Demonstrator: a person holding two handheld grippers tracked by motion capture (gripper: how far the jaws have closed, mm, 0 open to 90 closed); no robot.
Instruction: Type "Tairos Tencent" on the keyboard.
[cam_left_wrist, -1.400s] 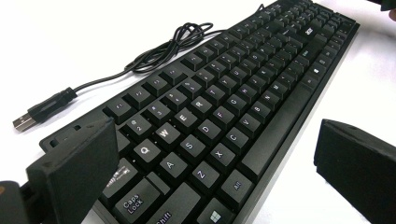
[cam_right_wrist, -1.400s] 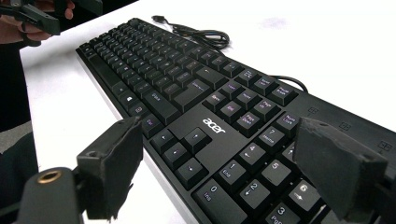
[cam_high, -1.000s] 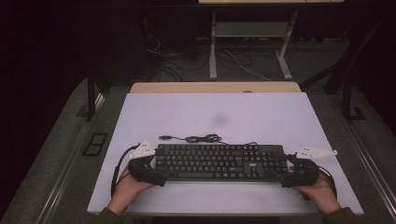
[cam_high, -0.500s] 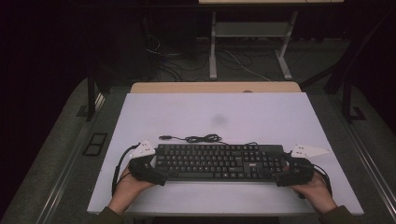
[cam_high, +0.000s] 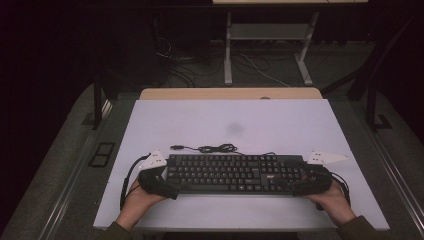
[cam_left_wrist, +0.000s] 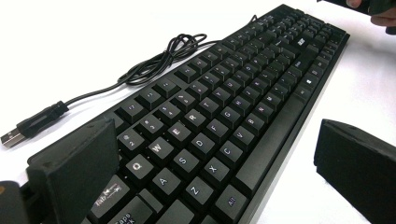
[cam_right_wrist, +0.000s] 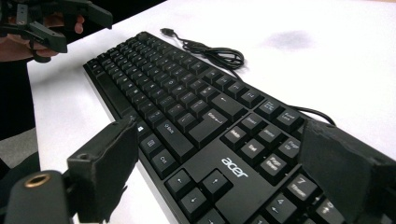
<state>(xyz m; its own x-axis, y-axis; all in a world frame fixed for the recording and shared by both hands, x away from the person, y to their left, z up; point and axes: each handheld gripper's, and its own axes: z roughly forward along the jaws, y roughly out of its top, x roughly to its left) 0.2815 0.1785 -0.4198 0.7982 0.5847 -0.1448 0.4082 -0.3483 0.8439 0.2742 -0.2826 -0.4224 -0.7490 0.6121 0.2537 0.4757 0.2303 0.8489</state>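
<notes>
One black keyboard (cam_high: 234, 173), long and flat, matt plastic case, low square keys with pale legends, lies along the near edge of the white table (cam_high: 280, 125), lengthwise left to right. A silver maker's mark sits on the bare strip above the arrow keys. Its thin black cable (cam_high: 216, 148) lies in a loose coil on the table just behind the keyboard and ends in a plug (cam_left_wrist: 33, 122) with a bright metal tip, lying free.

Two grippers, one at each end. The left gripper (cam_high: 165, 184) straddles the keyboard's left end, jaws spread wide: one blunt black foam-like pad over the far-left keys, the other off the front edge above bare table. The right gripper (cam_high: 298, 182) straddles the right end likewise, jaws spread, one pad off the front edge, the other over the number pad. Neither grasps the keyboard yet.

A faint grey smudge (cam_high: 234, 129) marks the table top farther back. A wooden strip (cam_high: 230, 93) borders the far edge; beyond it, metal desk legs (cam_high: 228, 50) and floor cables in shadow.

Against the frame of a second ago: the right gripper has slid inward over the keyboard's end; the keyboard and the left gripper lie as before.
</notes>
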